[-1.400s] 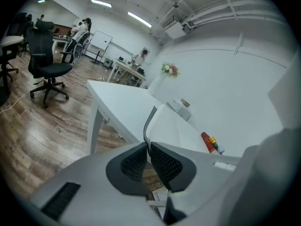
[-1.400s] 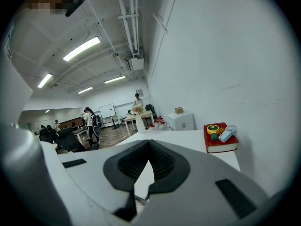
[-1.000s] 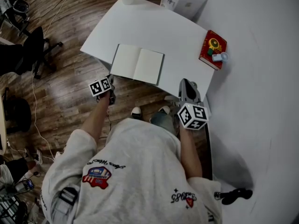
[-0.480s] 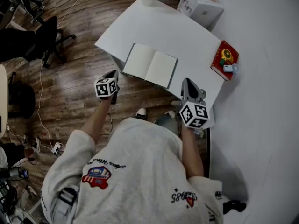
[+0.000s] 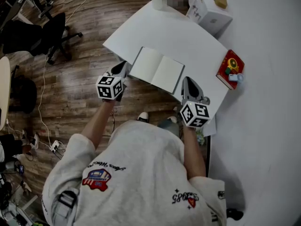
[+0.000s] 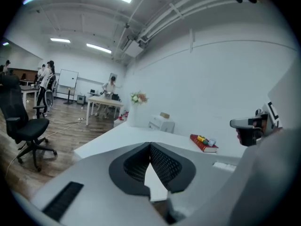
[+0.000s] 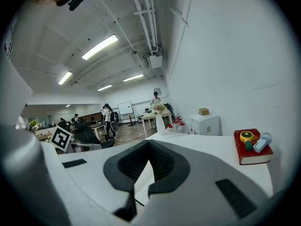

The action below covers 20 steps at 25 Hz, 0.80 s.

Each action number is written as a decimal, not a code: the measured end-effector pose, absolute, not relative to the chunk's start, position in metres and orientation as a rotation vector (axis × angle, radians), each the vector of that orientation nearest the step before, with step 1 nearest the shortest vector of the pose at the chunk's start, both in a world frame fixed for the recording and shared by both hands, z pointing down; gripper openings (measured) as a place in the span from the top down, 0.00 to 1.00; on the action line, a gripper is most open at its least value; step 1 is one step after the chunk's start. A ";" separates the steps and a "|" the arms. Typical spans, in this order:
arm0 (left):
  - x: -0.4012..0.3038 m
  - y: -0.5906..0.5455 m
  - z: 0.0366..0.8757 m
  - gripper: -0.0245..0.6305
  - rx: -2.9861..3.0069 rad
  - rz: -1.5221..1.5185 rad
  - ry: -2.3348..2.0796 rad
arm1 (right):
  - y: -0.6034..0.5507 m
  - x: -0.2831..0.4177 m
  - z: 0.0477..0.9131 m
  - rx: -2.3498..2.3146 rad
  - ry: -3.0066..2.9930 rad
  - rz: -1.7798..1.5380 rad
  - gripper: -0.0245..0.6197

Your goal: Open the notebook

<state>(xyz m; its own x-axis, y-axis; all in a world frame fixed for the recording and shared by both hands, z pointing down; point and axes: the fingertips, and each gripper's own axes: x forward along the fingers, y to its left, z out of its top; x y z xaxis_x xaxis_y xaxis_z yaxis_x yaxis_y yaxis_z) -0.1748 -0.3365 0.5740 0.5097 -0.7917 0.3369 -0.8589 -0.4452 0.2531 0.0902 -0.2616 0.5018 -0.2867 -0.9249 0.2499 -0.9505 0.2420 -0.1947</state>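
The notebook (image 5: 157, 69) lies open and flat on the white table (image 5: 188, 36), showing two blank pages near the table's front edge. My left gripper (image 5: 124, 66) is raised beside the notebook's left edge; its jaws (image 6: 149, 145) meet at the tips with nothing between them. My right gripper (image 5: 188, 81) hovers at the notebook's front right corner. Its jaws (image 7: 149, 141) are also shut and empty. Neither gripper touches the notebook.
A red book (image 5: 230, 68) with small toys on it lies at the table's right. A white box (image 5: 210, 11) and a vase of flowers (image 7: 160, 117) stand at the back. An office chair (image 5: 42, 36) stands on the wood floor at the left.
My left gripper has risen from below the table's edge to the notebook's left side. The right gripper has shifted a little toward the notebook. The notebook has stayed open.
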 end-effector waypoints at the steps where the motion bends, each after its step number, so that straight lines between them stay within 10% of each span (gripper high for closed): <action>1: -0.171 -0.337 0.563 0.96 2.399 0.210 -1.358 | -0.263 0.088 0.501 1.819 -2.414 0.468 0.96; 20: -0.098 -0.317 0.416 0.96 2.801 0.010 -1.213 | -0.274 0.074 0.471 1.805 -2.456 0.245 0.96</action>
